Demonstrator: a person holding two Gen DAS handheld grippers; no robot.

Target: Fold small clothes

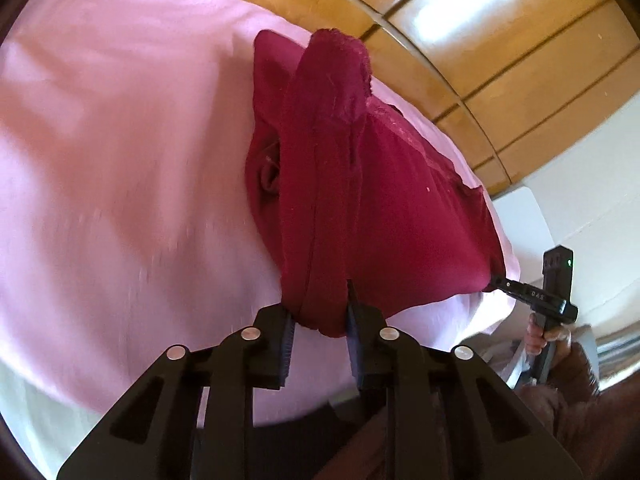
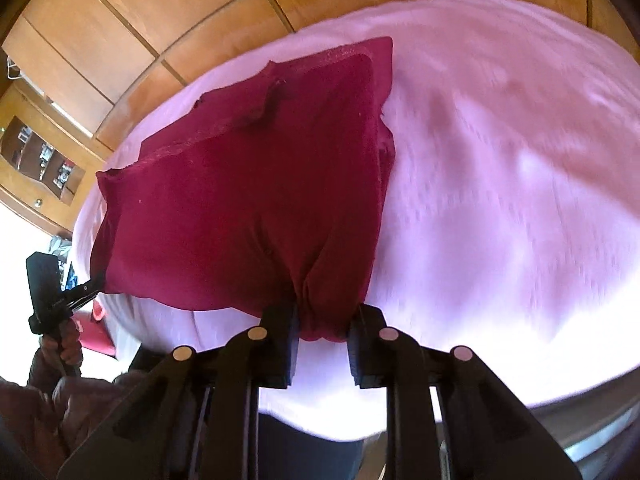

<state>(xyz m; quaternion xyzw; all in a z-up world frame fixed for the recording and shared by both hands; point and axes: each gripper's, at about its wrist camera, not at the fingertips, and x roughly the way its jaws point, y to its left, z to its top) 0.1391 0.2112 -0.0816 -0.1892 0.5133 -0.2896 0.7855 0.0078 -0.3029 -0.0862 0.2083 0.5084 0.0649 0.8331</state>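
Observation:
A dark red small garment [image 1: 332, 184] hangs stretched between both grippers above a pink sheet [image 1: 120, 160]. My left gripper [image 1: 320, 320] is shut on one bunched corner of it. My right gripper [image 2: 324, 324] is shut on the opposite corner of the garment [image 2: 248, 200]. Each gripper shows in the other's view: the right one at the far right [image 1: 498, 280], the left one at the far left [image 2: 94, 282], both pinching the cloth's edge. The far edge of the garment droops onto the pink sheet [image 2: 500, 160].
Wooden cabinet doors [image 1: 500, 40] stand behind the bed, and also show in the right wrist view [image 2: 160, 12]. A shelf niche with small items [image 2: 44, 160] is at the left. A white piece of furniture [image 1: 532, 216] stands right of the bed.

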